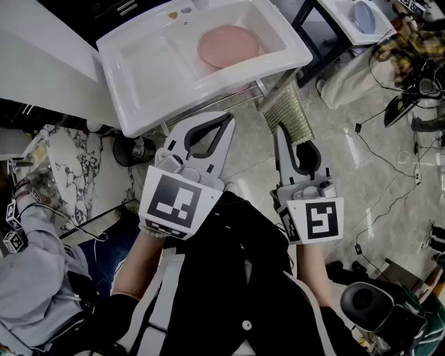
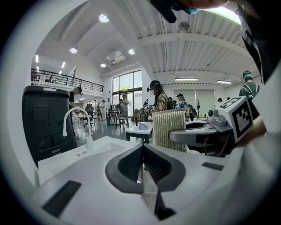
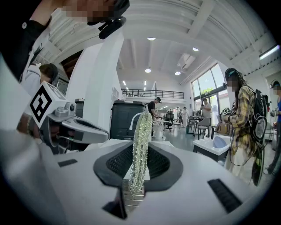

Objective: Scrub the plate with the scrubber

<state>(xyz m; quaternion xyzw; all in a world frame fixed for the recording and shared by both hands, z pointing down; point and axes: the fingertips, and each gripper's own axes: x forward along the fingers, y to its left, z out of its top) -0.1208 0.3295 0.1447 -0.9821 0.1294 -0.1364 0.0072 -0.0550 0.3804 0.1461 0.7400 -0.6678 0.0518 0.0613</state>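
Observation:
A pink plate (image 1: 228,45) lies flat in the white sink (image 1: 139,118) ahead of me. Both grippers hang in the air short of the sink's front rim, not touching it. My left gripper (image 1: 228,117) (image 2: 142,147) is shut with nothing between its jaws. To its right, my right gripper (image 1: 278,128) (image 3: 139,151) is shut on the scrubber (image 1: 290,111) (image 3: 141,140), a greenish knitted pad that sticks up past the fingertips. The scrubber (image 2: 169,127) also shows in the left gripper view, beside the sink's faucet (image 2: 72,118).
A second sink with a blue plate (image 1: 360,15) stands at the far right, and a person in a plaid shirt (image 1: 407,42) is next to it. Cables (image 1: 389,160) trail over the floor. A marble block (image 1: 62,167) and another person's sleeve (image 1: 35,278) are at left.

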